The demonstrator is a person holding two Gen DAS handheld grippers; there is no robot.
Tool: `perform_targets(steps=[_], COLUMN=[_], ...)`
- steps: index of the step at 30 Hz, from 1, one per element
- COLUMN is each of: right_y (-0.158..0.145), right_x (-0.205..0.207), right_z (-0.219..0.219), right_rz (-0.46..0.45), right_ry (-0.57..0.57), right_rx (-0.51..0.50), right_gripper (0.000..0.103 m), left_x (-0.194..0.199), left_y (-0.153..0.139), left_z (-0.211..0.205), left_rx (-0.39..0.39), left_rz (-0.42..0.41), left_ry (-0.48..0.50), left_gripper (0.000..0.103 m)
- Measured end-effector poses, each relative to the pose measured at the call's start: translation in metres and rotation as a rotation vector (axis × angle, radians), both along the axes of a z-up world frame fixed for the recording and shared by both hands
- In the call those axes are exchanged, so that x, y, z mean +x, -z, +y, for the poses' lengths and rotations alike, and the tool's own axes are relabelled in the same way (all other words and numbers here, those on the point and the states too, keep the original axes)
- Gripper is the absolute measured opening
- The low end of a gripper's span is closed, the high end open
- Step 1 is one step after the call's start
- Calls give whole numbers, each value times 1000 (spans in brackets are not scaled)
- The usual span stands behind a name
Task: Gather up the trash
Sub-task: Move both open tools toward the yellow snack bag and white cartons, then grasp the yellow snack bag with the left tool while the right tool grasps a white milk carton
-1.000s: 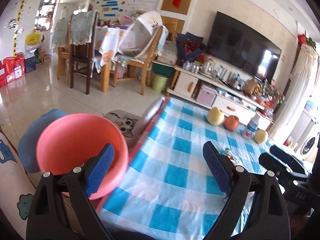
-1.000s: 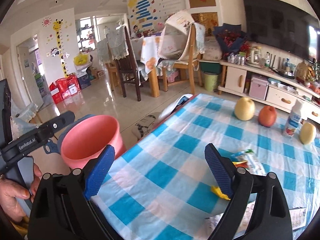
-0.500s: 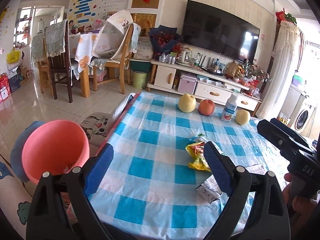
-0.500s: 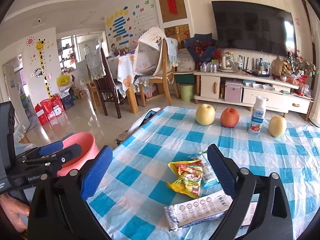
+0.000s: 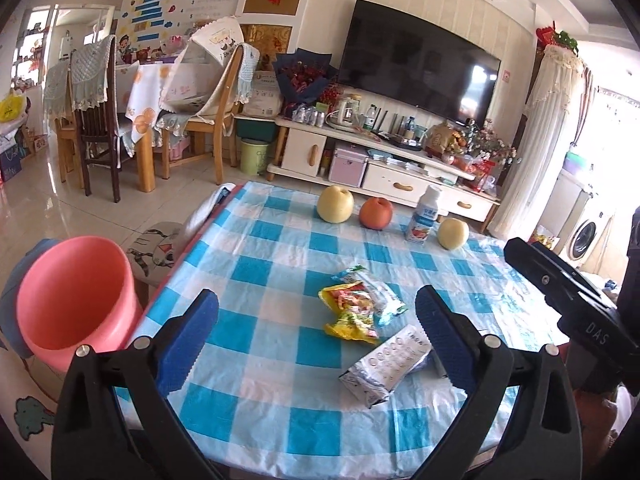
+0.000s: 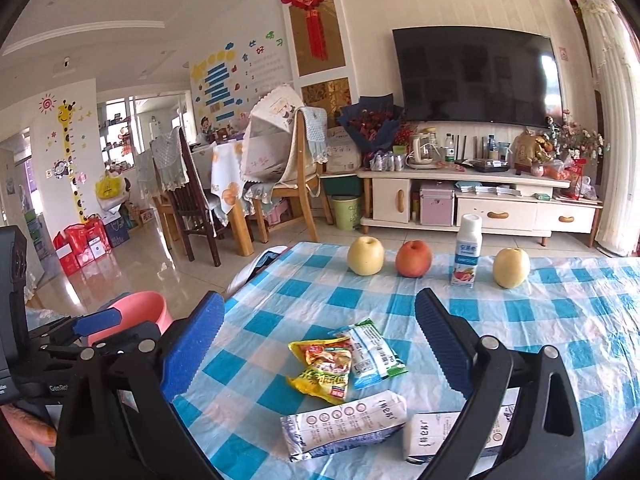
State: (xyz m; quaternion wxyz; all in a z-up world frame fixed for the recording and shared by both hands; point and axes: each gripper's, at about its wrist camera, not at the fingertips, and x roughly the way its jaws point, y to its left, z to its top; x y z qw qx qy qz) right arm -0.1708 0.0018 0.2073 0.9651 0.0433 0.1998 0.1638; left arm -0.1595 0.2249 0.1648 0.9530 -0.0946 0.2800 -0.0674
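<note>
Left gripper [image 5: 316, 334] stamped "GenRobot", right gripper [image 6: 320, 340] "DAS", both fingers spread wide over wrappers [image 6: 344, 364]

Your path to the wrappers [image 6: 344, 360] on the checked table [image 6: 560, 320] lies open. Fruit [image 6: 414, 258] and a bottle [image 6: 466, 256] line the far edge, well apart; the pink bin [image 5: 72, 300] stands just beside the left edge.
</note>
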Motion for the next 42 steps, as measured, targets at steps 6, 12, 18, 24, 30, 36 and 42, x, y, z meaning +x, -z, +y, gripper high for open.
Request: perform_targets(steps=[6,12,18,24,30,36,42], right_y=[2,7,13,19,29,43,67], right_x=[-2,-6,-6,-1,10,23,35], right_z=[-19,-34,-52,-73,-102,-131,-155], right_rz=[3,-5,6,19,84,175,317], right_ry=[27,42,65,100,150,188,209], right_rx=[8,3,18,23,52,91,146], right_gripper=[95,95,95,95,95,95,95], left_x=[0,1,2,5,11,24,63], left_y=[6,11,19,34,54,76,96], left_z=[-12,-32,-53,-72,-91,-110,-96], left_rx=[-65,-40,-21,10,46,176,143], left_rz=[5,16,15,33,85,137,254], left_ry=[28,64,114,166,235,336,251], left_gripper=[99,99,99,99,99,99,99])
